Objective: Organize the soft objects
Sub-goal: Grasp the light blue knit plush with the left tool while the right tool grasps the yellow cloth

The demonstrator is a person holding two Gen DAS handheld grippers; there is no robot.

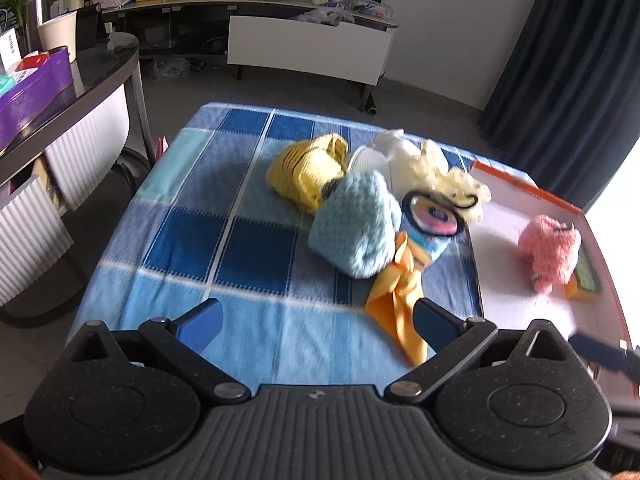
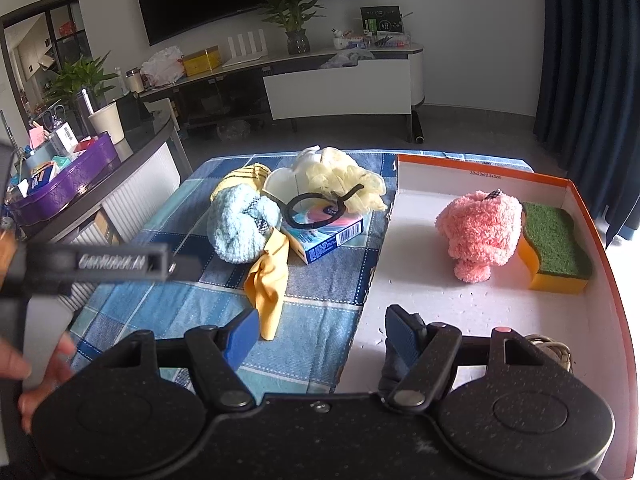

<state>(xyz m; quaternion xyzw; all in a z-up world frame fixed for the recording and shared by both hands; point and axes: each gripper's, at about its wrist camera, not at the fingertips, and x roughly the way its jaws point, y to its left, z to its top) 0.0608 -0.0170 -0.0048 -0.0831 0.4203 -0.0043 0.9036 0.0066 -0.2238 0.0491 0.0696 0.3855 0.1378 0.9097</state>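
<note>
On the tabletop's checked cloth [image 2: 192, 300], soft items sit piled: blue knit [image 2: 240, 228], yellow knit [image 1: 308, 176], cream puff [image 2: 344, 180], orange cloth [image 2: 268, 280]. Pink plush [image 2: 476, 232] and sponge [image 2: 556, 248] lie in the box [image 2: 592, 216] at right. Left tool [image 1: 316, 324] and right tool [image 2: 320, 336] both spread, empty.

The left gripper [image 1: 316, 322] pointed steeply downward, its jaws spread wide and empty. The right gripper [image 2: 320, 330] was likewise tilted down, agape, holding nothing.
</note>
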